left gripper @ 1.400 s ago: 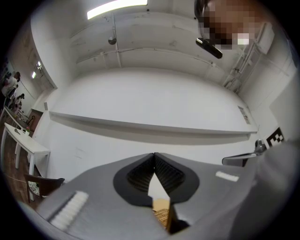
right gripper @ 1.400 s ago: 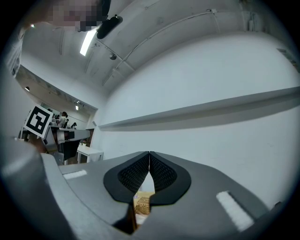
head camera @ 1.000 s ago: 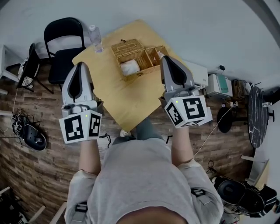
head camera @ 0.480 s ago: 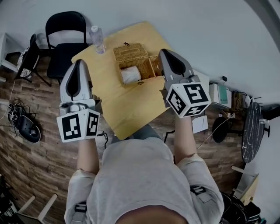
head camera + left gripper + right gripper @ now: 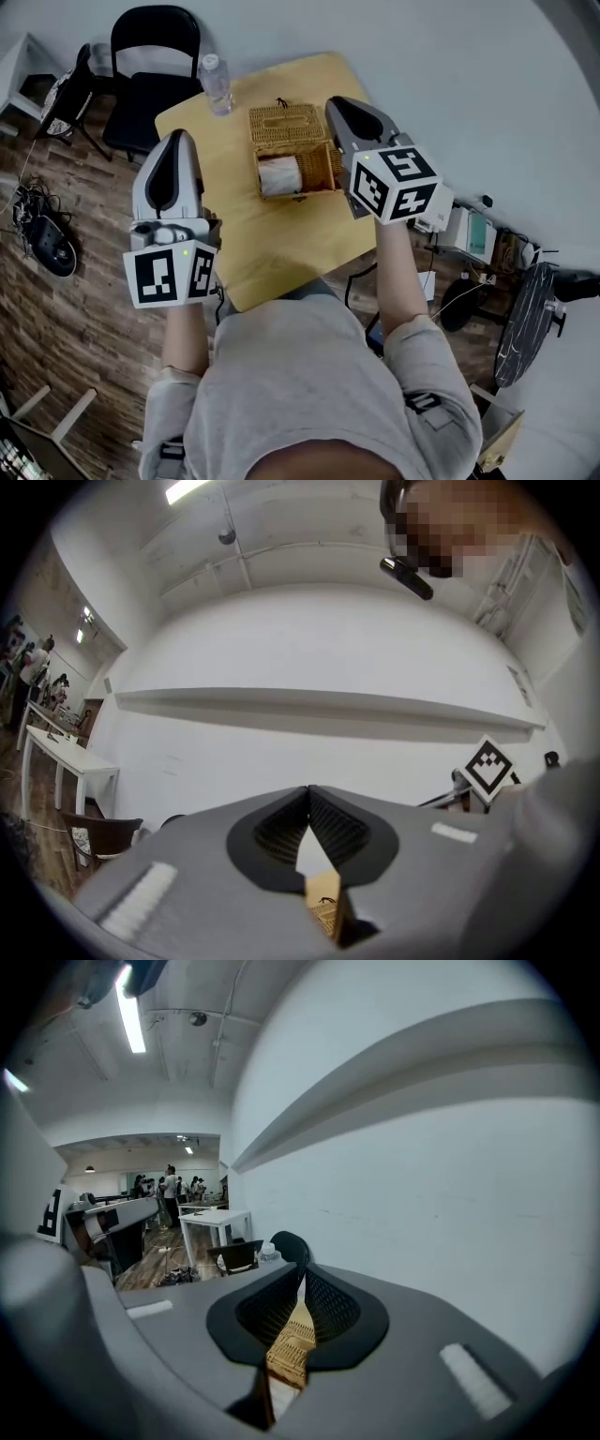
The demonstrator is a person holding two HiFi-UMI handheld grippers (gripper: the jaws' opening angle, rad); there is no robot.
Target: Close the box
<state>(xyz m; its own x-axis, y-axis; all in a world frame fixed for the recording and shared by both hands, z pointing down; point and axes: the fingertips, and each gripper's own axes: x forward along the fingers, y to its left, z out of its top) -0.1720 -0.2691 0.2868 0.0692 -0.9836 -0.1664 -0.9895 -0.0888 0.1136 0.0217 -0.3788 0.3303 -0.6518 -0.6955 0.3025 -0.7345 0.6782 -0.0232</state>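
Both pairs of jaws meet, empty; box (image 5: 317, 167) between left gripper (image 5: 178, 141) and, seemingly nearer, right gripper (image 5: 337, 105).

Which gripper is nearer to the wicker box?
Right. The right gripper is at the box's right edge; the left gripper is well apart, over the table left of it.

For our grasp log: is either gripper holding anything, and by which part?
Nothing is held: the left gripper and right gripper are both shut and empty; the wicker box lies open.

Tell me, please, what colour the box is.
Tan woven wicker; the box shows best in the head view.
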